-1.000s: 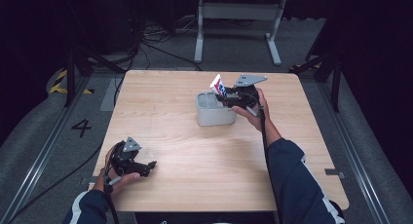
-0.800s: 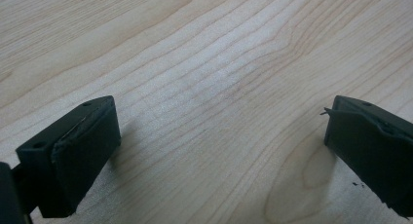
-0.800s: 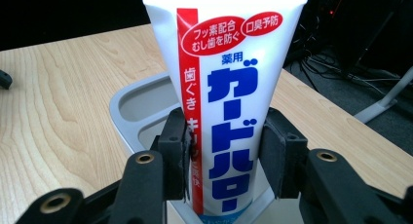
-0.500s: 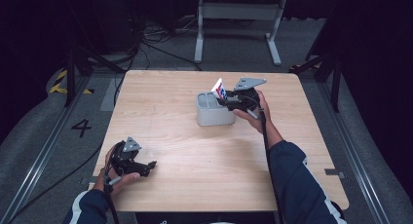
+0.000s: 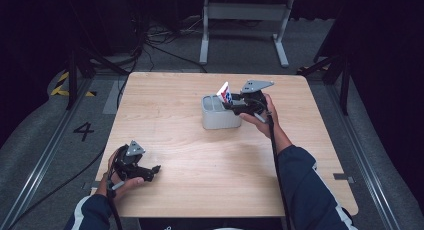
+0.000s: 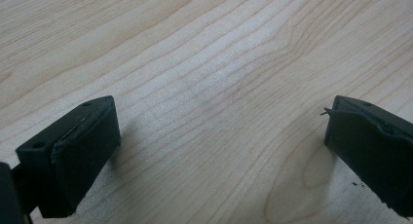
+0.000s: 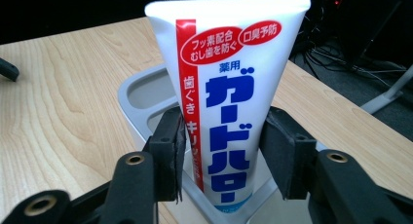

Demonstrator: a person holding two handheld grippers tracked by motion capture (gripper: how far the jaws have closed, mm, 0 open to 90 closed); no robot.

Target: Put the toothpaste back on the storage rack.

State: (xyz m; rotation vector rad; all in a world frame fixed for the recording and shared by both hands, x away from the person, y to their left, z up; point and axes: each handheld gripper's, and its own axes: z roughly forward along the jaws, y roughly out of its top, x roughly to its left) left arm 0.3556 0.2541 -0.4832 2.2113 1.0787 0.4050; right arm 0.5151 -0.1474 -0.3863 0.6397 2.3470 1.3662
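Note:
A white toothpaste tube (image 5: 223,92) with red and blue print stands upright, cap end down, in a grey compartmented holder (image 5: 220,119) at the table's middle back. My right gripper (image 5: 234,106) reaches in from the right and is shut on the tube. In the right gripper view both black pads press the sides of the tube (image 7: 229,87), low down, just above the holder (image 7: 141,92). My left gripper (image 5: 149,171) rests low at the table's front left, its jaws wide apart. In the left gripper view the left gripper (image 6: 221,141) has bare wood between its open jaws.
The light wooden table (image 5: 200,165) stretches between the two hands. Beyond its far edge stand a white metal frame (image 5: 245,12) and cables on a dark floor. A floor rail runs along each side.

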